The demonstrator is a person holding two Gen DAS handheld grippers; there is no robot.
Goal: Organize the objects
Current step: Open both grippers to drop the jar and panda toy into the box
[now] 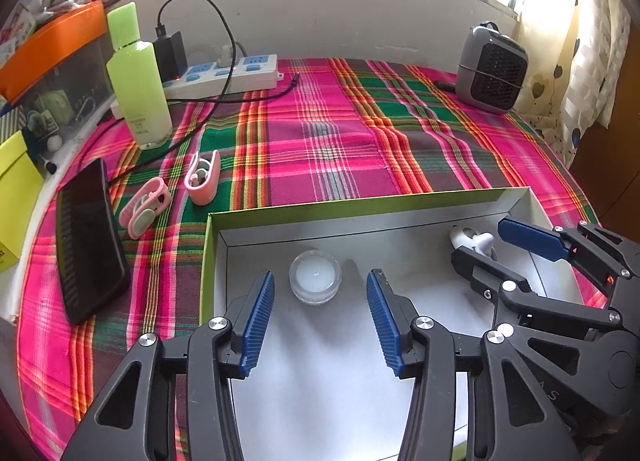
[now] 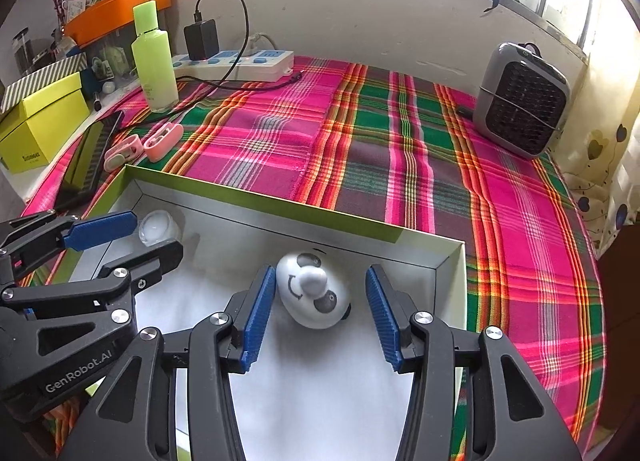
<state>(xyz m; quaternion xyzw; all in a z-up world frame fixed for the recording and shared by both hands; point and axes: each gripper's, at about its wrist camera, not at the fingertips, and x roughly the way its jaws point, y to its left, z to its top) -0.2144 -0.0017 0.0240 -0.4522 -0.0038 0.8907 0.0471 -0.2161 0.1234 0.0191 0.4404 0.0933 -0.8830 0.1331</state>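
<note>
White card lines the shallow box (image 1: 280, 217) you are working over, its outer walls lime green, and it is sitting on the plaid cloth (image 1: 340, 141) that is covering the worktop. You are holding both grippers inside it. Your left gripper (image 1: 320, 293) is hanging with its jaws spread wide, and the small clear jar (image 1: 316, 276) is standing on the box floor between them, touching neither pad. Your right gripper (image 2: 320, 301) is likewise spread open around the white panda figure (image 2: 312, 289), which is lying tilted near the box's far right corner; its left pad looks to be just brushing the figure, the right pad well apart.

Judging from this, you are in the placing step: both items are resting in the box and nothing is being gripped. Those two are all the box is holding.

Outside it, two pink clips (image 1: 204, 177) and (image 1: 144, 207) are lying on the cloth beside the box's far left corner, near a dark phone (image 1: 90, 241) and a green bottle (image 1: 138, 77). The next move probably calls for lifting each gripper straight up and clear of the walls without nudging jar or panda, then reaching your left one out to the nearer clip.
</note>
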